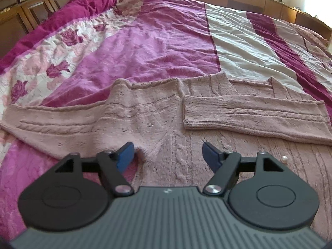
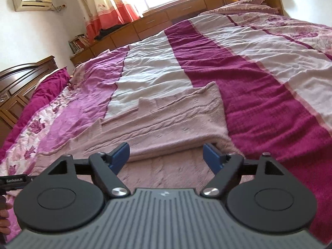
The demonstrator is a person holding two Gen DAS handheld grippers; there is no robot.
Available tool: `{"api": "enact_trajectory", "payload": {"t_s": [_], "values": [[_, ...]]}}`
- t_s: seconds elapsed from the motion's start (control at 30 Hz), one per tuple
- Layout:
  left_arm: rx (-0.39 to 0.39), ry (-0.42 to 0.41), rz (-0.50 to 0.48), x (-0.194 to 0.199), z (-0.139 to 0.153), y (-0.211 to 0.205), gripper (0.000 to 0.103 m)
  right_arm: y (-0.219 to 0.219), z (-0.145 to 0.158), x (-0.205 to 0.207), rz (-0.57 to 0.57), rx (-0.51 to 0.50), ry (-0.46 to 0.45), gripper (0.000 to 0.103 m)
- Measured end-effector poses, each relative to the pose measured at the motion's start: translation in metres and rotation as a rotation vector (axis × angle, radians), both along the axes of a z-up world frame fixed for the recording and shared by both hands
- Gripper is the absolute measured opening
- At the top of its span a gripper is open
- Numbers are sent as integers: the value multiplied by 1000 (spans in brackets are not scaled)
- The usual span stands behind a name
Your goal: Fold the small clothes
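A pink cable-knit sweater (image 1: 145,112) lies flat on the bed. In the left wrist view one sleeve (image 1: 255,116) is folded across its body, and the other sleeve (image 1: 51,120) stretches out to the left. My left gripper (image 1: 167,147) hovers over the sweater's near part, open, with nothing between its blue pads (image 1: 124,157). In the right wrist view the sweater (image 2: 166,120) runs away from me with the folded sleeve just ahead. My right gripper (image 2: 166,146) is open above the knit and holds nothing.
The striped magenta, white and floral bedspread (image 1: 161,41) covers the whole bed. A dark wooden headboard (image 2: 18,83) stands on the left, with low wooden cabinets (image 2: 166,18) under the window. Pillows (image 2: 244,6) lie at the far end. A hand (image 2: 4,213) shows at the left edge.
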State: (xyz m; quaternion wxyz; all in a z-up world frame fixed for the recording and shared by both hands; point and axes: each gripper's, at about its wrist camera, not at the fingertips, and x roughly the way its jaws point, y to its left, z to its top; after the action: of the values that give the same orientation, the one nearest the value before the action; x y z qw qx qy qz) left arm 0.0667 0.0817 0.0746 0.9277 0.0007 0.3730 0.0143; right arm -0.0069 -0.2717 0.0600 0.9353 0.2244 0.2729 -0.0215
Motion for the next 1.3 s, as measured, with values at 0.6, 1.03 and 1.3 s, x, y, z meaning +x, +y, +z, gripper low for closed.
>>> {"api": "enact_trajectory", "payload": {"t_s": [0.6,1.03,1.3], "values": [[80,71,180,-28,-11,74,74,35,-20,-15,60,-26,66,92],[17,58,331,-28,-26,127,74,42,-47,-7,41,-126,119,95],[-28,56,406,-30,-36,152,74,54,-57,-4,62,-206,123,99]]}}
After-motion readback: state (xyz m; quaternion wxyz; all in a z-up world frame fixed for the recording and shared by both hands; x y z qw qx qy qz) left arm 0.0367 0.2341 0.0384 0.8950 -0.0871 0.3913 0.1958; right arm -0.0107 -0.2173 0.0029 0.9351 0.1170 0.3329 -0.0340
